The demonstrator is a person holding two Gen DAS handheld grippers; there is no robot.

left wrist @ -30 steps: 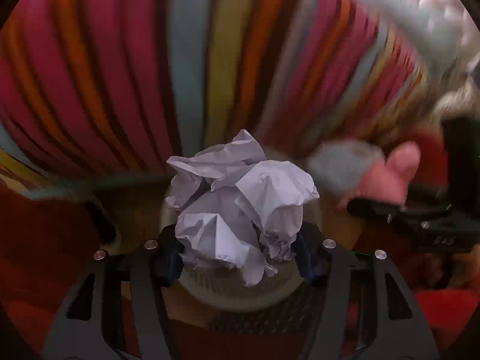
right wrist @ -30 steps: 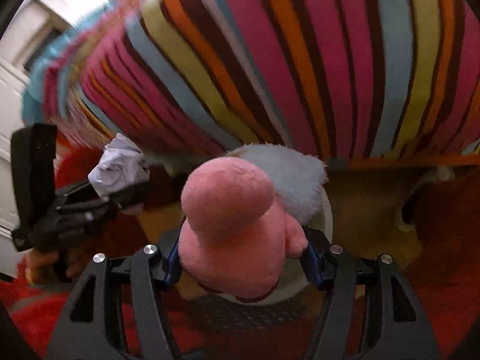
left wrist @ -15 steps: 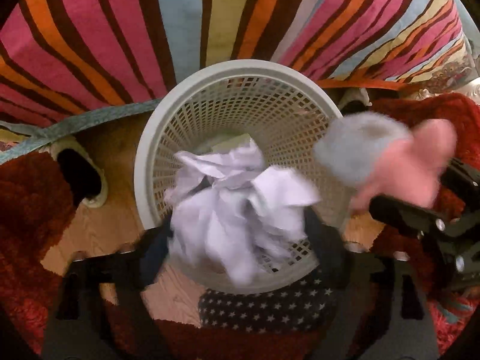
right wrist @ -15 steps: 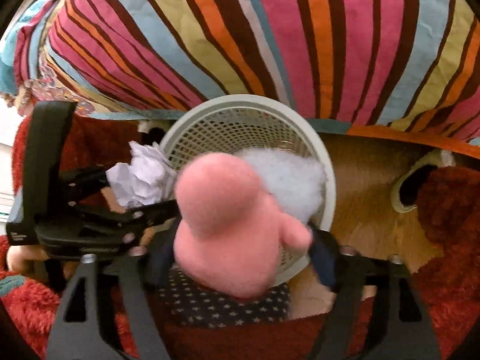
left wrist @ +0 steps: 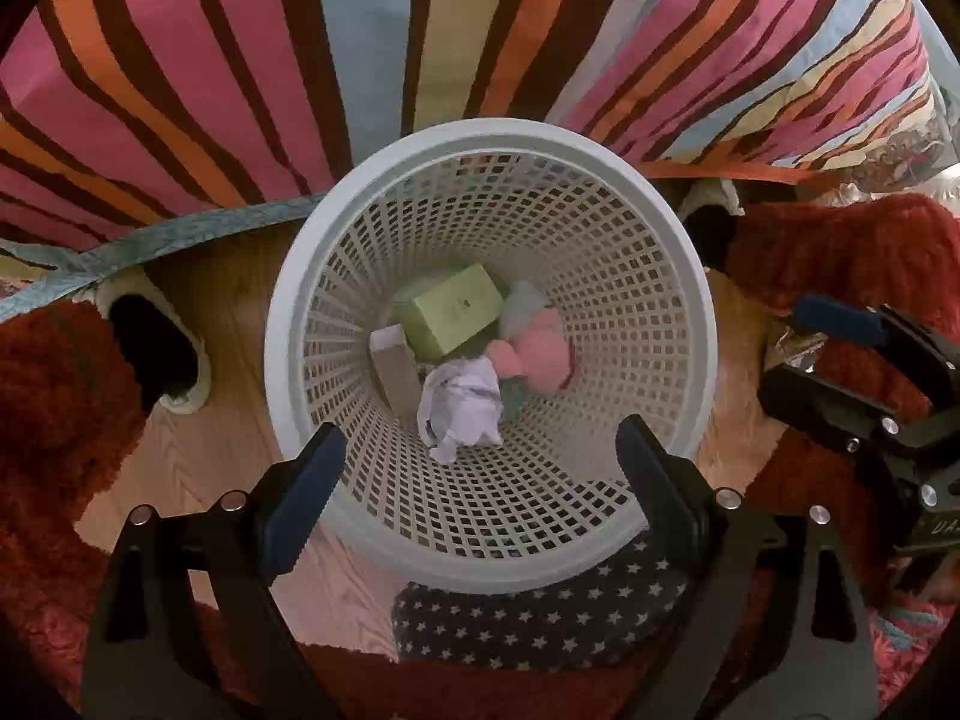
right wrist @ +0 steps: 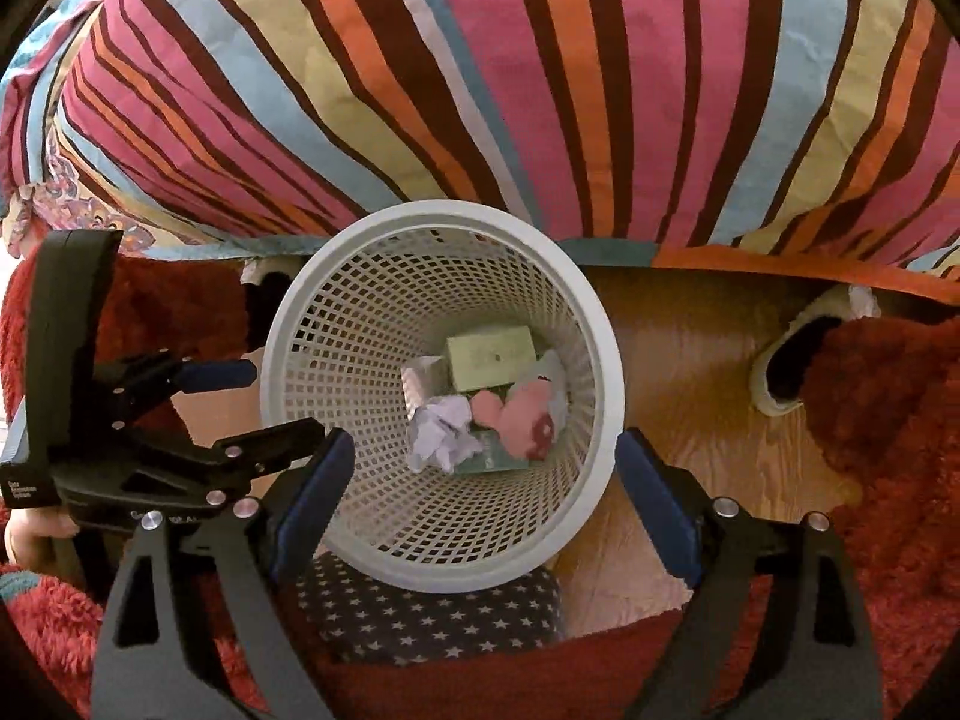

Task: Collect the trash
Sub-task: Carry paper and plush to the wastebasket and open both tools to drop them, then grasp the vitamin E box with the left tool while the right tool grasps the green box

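Observation:
A white mesh basket (left wrist: 282, 324) stands on the floor under both grippers. At its bottom lie a crumpled white paper ball (left wrist: 462, 411), a pink and grey plush toy (left wrist: 537, 354), a green box (left wrist: 453, 306) and a grey box (left wrist: 393, 372). My left gripper (left wrist: 474, 456) hangs open over the basket's near rim with nothing between its fingers. In the right wrist view the basket (right wrist: 607, 360), paper ball (right wrist: 441, 429) and plush toy (right wrist: 522, 420) show again. My right gripper (right wrist: 483, 453) is open and empty above the rim, beside the left gripper (right wrist: 287, 399).
A striped bedspread (left wrist: 420, 48) hangs just behind the basket. Red shaggy rugs (left wrist: 54, 420) lie to both sides on the wooden floor (right wrist: 708, 372). A slipper (left wrist: 162, 354) sits on each side. A dark star-patterned fabric (left wrist: 540, 618) touches the basket's near side.
Both grippers tilted down over the basket and opened. The paper ball left the left gripper and the plush toy left the right; both now lie at the basket's bottom.

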